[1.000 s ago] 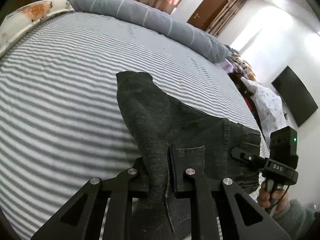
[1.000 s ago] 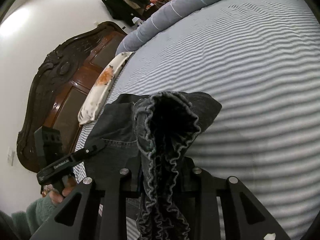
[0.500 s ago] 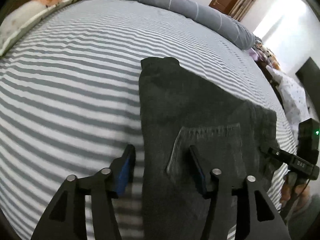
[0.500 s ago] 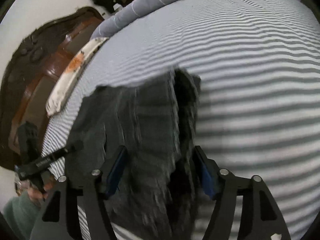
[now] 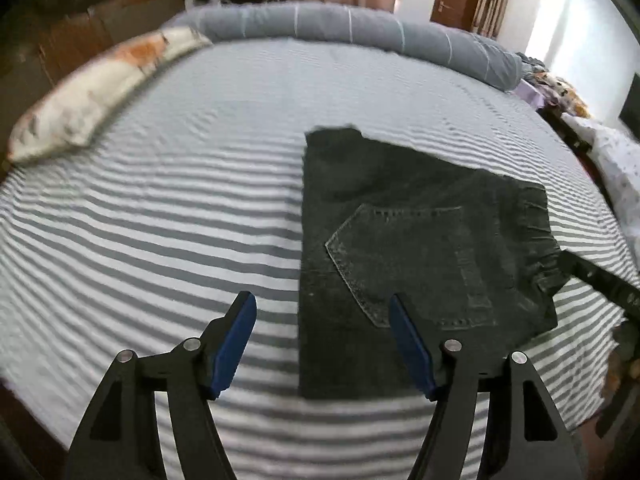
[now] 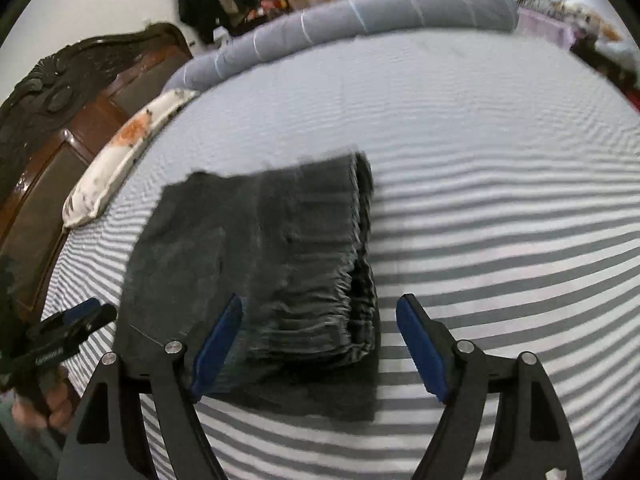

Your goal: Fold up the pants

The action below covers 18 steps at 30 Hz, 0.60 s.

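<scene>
The striped bed (image 5: pixel 160 240) takes up nearly the whole scene, a broad, flat surface that suits a fold laid down and pressed out. On it, toward the near edge, lie the pants (image 5: pixel 420 240), set down as a squarish dark bundle, probably so both tools can let go and the fold can be judged done.

The left gripper (image 5: pixel 322 344) hangs just above the bundle's near left corner. Its jaws have just been opening and stand wide, one blue pad over bare sheet and the other over denim, neither pressing on cloth. The right gripper (image 6: pixel 320 344) does likewise over the waistband end (its jaws have just been opening too), with the gathered elastic edge lying loose below them.

The pants are charcoal denim, layers stacked fairly square. A back pocket (image 5: pixel 408 264) faces up, its stitching pale. The waistband (image 6: pixel 340 280) is puckered, its layers slightly stepped.
</scene>
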### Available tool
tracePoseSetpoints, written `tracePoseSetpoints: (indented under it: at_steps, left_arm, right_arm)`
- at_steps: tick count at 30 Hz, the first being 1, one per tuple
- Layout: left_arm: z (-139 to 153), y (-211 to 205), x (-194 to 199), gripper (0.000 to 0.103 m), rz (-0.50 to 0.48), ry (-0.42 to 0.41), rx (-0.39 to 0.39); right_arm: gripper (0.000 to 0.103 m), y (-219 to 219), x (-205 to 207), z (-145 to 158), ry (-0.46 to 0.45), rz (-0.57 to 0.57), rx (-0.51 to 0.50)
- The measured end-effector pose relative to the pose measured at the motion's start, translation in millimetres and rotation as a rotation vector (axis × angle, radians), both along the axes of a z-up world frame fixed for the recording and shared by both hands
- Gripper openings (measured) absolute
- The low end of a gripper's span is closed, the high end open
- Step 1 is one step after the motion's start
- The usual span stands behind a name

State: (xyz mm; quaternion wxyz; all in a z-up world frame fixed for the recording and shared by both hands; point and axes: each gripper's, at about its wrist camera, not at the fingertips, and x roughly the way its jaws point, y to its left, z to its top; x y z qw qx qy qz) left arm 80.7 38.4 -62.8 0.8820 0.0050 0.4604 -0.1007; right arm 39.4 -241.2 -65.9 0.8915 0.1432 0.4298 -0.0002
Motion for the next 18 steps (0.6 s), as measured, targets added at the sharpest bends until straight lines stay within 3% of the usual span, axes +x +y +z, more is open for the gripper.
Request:
tracePoseSetpoints:
  at_steps: [2, 4, 8, 12, 18]
  left_arm:
    - [15.2, -1.5, -17.5, 0.074, 0.016, -0.032, 0.036]
    - [30.6, -3.0, -38.2, 0.078, 0.022, -0.061, 0.054]
    - [58.9, -13.0, -72.5, 0.086, -0.007, -0.120, 0.068]
    - [72.1, -18.1, -100.0, 0.088, 0.012, -0.139, 0.075]
    - [75.1, -16.8, -126.7, 0.088, 0.077, -0.142, 0.093]
  right_arm:
    - [0.087, 9.3, -18.0, 20.8, -0.035, -0.035, -0.031]
    - [0.099, 20.6, -31.9, 35.7, -0.039, -0.058, -0.061]
    - [0.101, 44.9, -62.2, 59.1, -0.069, -0.051, -0.139]
    - [0.102, 67.2, -88.9, 76.6, -0.080, -0.027, -0.212]
    - [0.102, 80.3, -115.9, 83.1, -0.090, -0.004, -0.201]
